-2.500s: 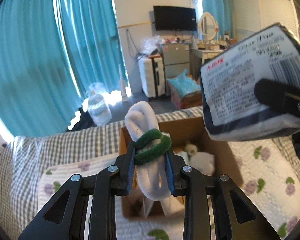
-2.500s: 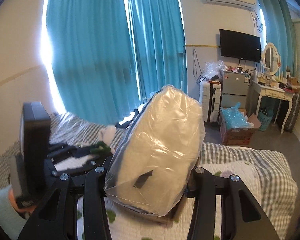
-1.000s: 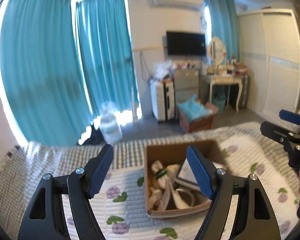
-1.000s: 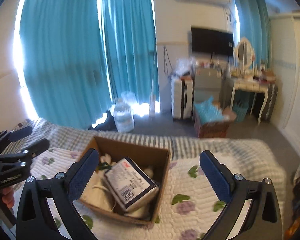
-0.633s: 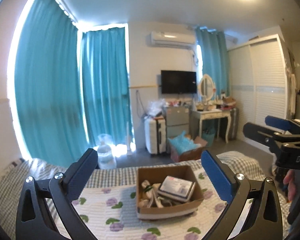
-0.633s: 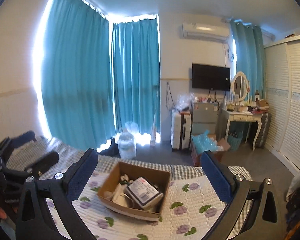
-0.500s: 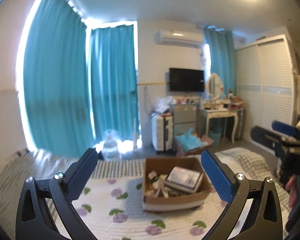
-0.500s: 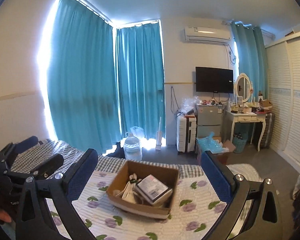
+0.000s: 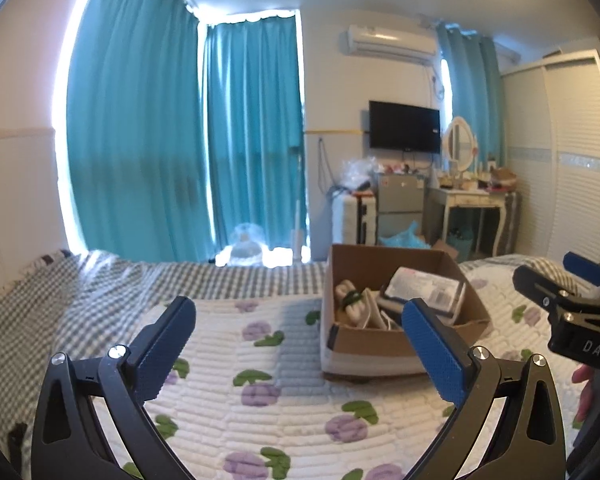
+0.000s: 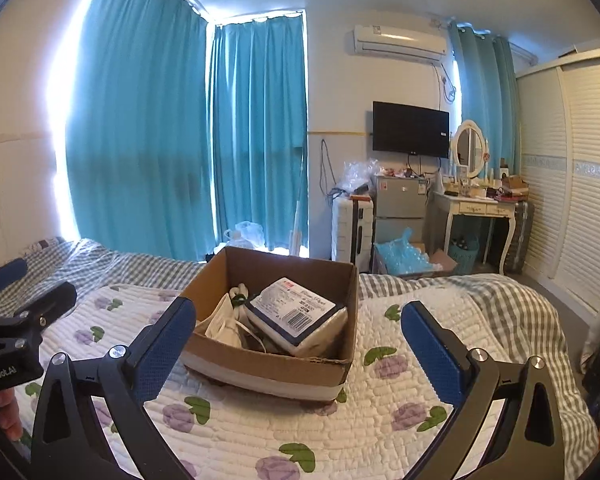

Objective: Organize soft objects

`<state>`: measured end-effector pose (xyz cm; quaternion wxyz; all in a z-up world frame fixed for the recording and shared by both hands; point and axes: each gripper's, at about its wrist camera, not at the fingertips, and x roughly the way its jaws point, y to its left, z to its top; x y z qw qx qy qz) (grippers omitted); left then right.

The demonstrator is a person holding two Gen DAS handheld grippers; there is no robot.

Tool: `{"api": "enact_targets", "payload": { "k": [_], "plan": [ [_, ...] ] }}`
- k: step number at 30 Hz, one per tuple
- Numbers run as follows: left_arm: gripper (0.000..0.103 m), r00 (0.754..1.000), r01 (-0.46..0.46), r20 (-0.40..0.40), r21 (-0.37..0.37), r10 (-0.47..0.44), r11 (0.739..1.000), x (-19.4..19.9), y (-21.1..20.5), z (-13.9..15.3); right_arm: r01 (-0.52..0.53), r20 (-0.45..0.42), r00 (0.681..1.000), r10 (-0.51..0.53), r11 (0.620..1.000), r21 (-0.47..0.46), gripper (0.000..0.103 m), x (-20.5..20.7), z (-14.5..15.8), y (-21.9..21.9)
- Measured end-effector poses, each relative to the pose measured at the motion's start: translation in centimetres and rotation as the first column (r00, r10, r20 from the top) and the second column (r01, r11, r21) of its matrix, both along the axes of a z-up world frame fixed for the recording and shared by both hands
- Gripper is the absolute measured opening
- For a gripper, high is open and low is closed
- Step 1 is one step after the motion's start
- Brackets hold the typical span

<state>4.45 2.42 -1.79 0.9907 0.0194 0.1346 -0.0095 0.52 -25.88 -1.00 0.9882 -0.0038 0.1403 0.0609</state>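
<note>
Soft objects sit inside the cardboard box (image 10: 276, 344), which rests on the floral quilt (image 10: 284, 424) of the bed. In the box: a plastic-wrapped pack with a printed label and barcode (image 10: 296, 312) leaning against the box's right inner wall, and to its left a white towel roll with a green band (image 9: 350, 298) plus loose white fabric pieces (image 10: 220, 320) (exact items hard to tell apart). Left gripper (image 9: 298, 322): jaws released, spread wide, nothing between the blue pads; the box lies ahead and to its right, partly behind the right pad. Right gripper (image 10: 298, 322): jaws likewise released and empty; the box is seen between the two pads, nearer the left one. Both grippers are held apart from the box, not touching it. Each gripper appears at the edge of the other's view (left one on the box's left, right one on its right). Beyond the box: teal curtains (image 10: 180, 140), a wall-mounted TV (image 10: 410, 130), a white dressing table with oval mirror (image 10: 476, 204).
</note>
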Motion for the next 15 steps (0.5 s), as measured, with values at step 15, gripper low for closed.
{"api": "enact_targets", "payload": {
  "k": [15],
  "plan": [
    [0.103,0.999,0.024,-0.024,-0.012,-0.024,1.000,-0.29,-0.04,-0.47,0.003,-0.048,0.999,-0.003,1.000,-0.002,0.103,0.28,-0.56,0.26]
  ]
}}
